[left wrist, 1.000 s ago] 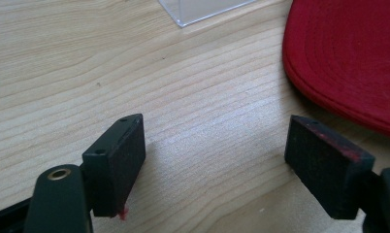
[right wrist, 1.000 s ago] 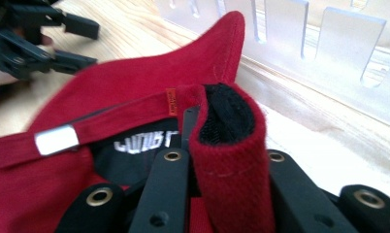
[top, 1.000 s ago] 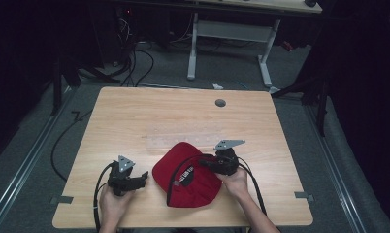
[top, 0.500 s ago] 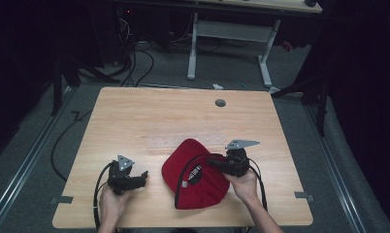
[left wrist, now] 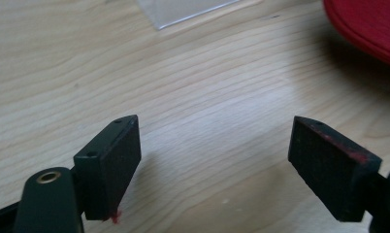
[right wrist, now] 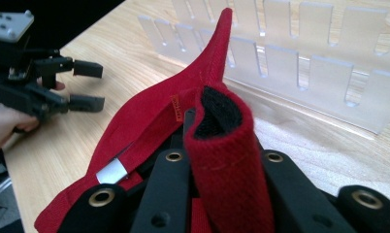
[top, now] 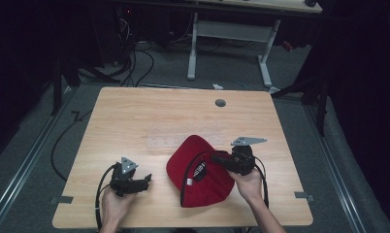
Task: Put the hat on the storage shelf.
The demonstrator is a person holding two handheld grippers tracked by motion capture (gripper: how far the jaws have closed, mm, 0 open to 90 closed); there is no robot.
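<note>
A red cap (top: 203, 174) lies upside down on the wooden table (top: 135, 116), right of centre near the front edge. My right gripper (top: 218, 158) is shut on a fold of the cap's rim, red outside and black inside; in the right gripper view this cap (right wrist: 149, 121) fabric is pinched between the jaws of the right gripper (right wrist: 217, 145). My left gripper (top: 145, 181) rests low over the table left of the cap, apart from it. The left gripper (left wrist: 215, 155) stands open with bare wood between its fingers. The cap's edge (left wrist: 372, 24) shows at the top right there.
A clear slotted acrylic plate (right wrist: 304, 58) lies flat on the table just behind the cap, faint in the high view (top: 166, 143). A round grommet (top: 220, 103) sits near the table's far edge. Another table's legs (top: 193, 48) and cables stand on the floor beyond.
My right gripper has moved to the right, dragging the red cap with it across the table. The left gripper has stayed in place and open.
</note>
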